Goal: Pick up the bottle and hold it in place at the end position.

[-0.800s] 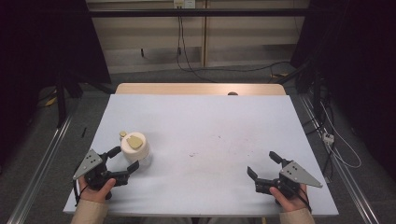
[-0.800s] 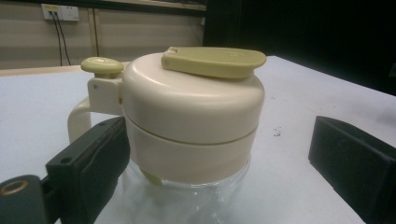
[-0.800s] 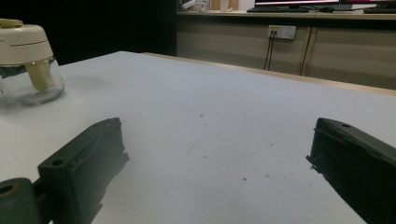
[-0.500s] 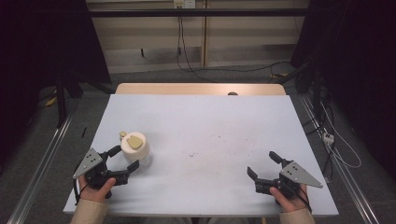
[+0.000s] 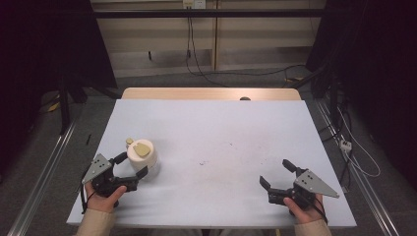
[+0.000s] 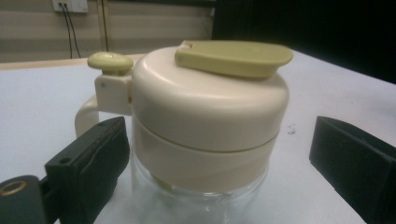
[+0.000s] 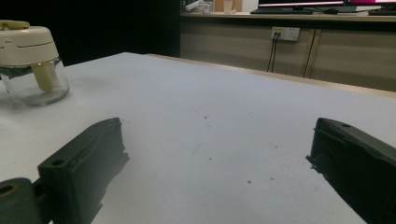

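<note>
Comparing with the earlier high views, the left gripper (image 5: 132, 166) has closed in on the jar (image 5: 143, 158): its spread jaws, which then stopped short of the container, now reach along both sides of it. The jar itself stands where it stood, upright, and the right gripper (image 5: 276, 174) has not shifted.

In the left gripper view the jar (image 6: 205, 126) sits between the open jaws, its clear glass body below a cream lid with an olive flap on top and a cream handle with an olive knob toward the left jaw. The left jaw is just beside the lid's lower band; whether it touches cannot be told. The right jaw stands apart from it.

The right gripper is open and holds nothing, resting low over the near right part of the tabletop (image 5: 231, 128), well apart from the jar, which shows far off to its left in the right gripper view (image 7: 31, 60).

The tabletop is pale and matte, faintly speckled with small dark marks, with a wooden edge at its far side. Beyond it run a light panelled wall (image 5: 206, 44), hanging cables (image 5: 191, 44), a wall socket (image 7: 285, 33) and dark curtains on both sides; metal rails flank the floor.
</note>
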Motion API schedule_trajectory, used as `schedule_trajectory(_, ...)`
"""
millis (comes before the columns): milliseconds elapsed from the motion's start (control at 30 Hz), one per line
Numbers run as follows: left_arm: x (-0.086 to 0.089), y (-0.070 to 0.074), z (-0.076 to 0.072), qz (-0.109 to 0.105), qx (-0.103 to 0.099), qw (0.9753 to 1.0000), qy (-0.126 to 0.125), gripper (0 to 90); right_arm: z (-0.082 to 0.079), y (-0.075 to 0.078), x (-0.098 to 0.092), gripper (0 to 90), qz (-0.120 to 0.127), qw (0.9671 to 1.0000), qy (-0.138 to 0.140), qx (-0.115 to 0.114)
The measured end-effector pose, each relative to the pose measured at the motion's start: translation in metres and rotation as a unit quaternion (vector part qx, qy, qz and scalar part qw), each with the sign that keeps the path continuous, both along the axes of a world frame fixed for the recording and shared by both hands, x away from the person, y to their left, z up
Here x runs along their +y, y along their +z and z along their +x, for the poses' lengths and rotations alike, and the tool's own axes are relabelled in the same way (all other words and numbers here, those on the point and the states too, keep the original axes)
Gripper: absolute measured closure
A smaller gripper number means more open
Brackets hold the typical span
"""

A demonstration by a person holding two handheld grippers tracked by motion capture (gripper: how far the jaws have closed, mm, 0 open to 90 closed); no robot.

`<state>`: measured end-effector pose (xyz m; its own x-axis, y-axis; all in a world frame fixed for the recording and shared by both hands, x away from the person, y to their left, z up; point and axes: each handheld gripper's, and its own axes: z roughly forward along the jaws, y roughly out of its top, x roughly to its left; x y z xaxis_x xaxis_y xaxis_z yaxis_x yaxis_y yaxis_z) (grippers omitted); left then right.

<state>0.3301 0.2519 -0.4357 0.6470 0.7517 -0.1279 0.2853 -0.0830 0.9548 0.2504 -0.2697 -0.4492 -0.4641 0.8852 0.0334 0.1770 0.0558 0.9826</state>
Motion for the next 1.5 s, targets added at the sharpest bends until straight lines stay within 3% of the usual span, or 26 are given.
schedule_trajectory(433, -0.008, -0.007, 0.014, 0.027, 0.004, 0.9995, 0.013, 3.5, 0.000, 0.000, 0.001, 3.1, -0.005, 1.0000, 0.003, -0.002)
schedule_trajectory(733, -0.016, -0.012, 0.022, 0.027, 0.012, 0.9995, 0.013, 3.4, 0.000, 0.000, 0.002, 3.1, -0.004, 1.0000, 0.005, -0.003)
schedule_trajectory(1500, -0.028, -0.014, 0.033, 0.021, 0.004, 0.9995, 0.024, 4.8, 0.002, -0.001, 0.001, 3.1, 0.000, 0.9999, 0.016, -0.001)
